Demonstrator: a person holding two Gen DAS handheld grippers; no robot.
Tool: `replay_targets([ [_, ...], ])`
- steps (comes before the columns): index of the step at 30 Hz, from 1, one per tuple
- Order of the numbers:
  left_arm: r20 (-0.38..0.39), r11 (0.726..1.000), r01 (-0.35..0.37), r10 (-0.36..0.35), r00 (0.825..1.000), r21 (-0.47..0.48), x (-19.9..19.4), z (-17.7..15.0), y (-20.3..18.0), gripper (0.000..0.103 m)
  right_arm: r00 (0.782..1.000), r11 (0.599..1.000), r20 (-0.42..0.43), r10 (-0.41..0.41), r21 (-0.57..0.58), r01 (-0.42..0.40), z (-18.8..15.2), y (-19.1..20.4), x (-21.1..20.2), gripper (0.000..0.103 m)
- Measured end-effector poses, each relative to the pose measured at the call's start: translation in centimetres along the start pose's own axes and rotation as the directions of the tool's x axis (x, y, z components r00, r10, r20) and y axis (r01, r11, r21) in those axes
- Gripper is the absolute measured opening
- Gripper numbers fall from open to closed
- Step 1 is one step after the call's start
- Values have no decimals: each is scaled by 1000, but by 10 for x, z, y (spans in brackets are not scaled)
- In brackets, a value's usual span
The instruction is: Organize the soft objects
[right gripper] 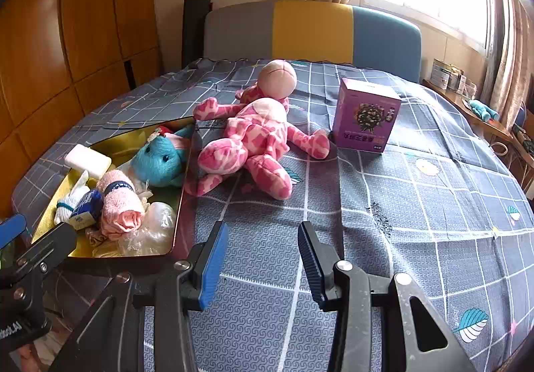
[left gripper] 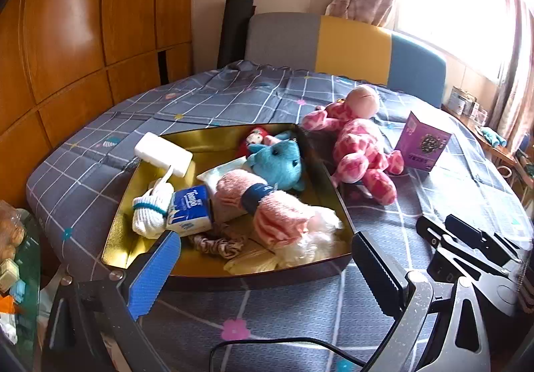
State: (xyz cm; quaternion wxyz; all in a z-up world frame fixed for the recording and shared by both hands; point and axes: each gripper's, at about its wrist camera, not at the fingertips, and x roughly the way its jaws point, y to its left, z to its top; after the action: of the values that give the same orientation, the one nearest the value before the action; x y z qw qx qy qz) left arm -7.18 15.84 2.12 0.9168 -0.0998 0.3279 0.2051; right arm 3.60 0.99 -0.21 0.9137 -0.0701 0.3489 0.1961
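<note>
Right claw (agape) over bedspread

We see a glossy gold metal tray holding a rolled pink terry towel and a fuzzy blue plush. At its three o'clock lie a pink plush giraffe and a glossy cardboard box on the matt woven bedspread. At nine o'clock stands a polished wood wardrobe.

Open bedspread ahead, crowded tray at left

Bare quilt lies before the right gripper; giraffe and box block farther back, tray packed full.
</note>
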Motion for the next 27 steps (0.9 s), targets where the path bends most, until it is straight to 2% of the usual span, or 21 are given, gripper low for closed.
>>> replay_targets([
  [6, 23, 1000, -3, 2, 1000, 25, -6, 0, -11, 103, 1000, 1000, 0, 6, 11, -6, -1, -3, -1, 44],
  [27, -5, 1000, -6, 6, 1000, 9, -1, -3, -9, 103, 1000, 1000, -6, 13, 10, -13, -2, 1, 1, 44],
])
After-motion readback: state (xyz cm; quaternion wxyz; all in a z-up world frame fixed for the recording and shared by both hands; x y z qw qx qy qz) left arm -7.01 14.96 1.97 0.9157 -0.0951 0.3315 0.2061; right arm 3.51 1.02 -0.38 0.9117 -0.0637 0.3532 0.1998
